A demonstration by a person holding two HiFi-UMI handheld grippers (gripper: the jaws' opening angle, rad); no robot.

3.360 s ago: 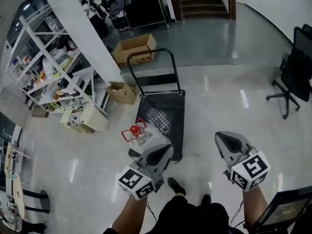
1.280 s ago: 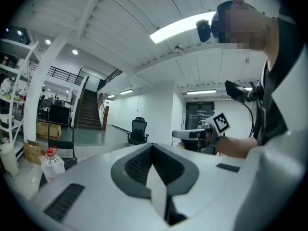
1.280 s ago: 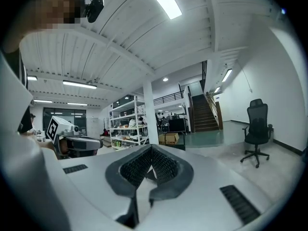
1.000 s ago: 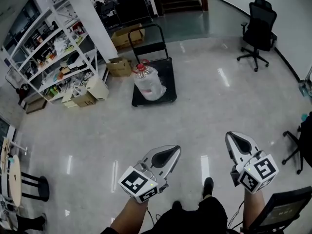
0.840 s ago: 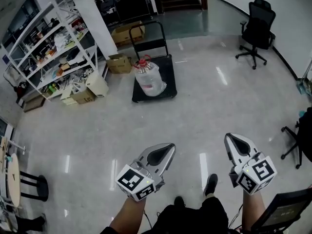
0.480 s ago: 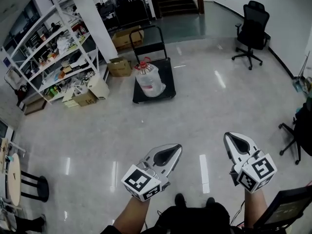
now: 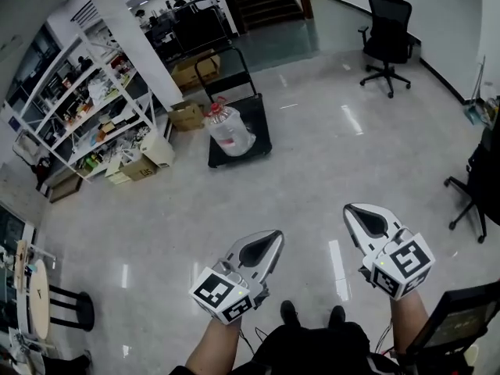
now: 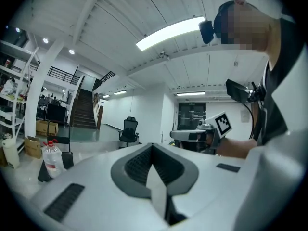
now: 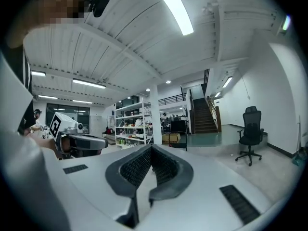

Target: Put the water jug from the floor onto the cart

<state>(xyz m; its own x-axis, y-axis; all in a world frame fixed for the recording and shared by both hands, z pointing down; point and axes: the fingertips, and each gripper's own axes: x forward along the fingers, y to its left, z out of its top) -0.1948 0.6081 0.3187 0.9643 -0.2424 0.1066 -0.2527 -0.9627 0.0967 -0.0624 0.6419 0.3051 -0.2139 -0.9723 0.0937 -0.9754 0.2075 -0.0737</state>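
While both grippers are held out above the floor (image 7: pixel 312 180), neither carries anything. Left gripper (image 7: pixel 267 243): fingers pressed together, nothing between them. Right gripper (image 7: pixel 359 217): fingers likewise closed tip to tip, empty. Water jug (image 7: pixel 228 134) — clear body, red cap — stands upright on the black cart (image 7: pixel 261 128), well ahead of both sets of fingertips and left of the left gripper's line. Shelving rack (image 7: pixel 86 108) lies further left of the cart; an office chair (image 7: pixel 387 28) stands far ahead, right of the right fingers.
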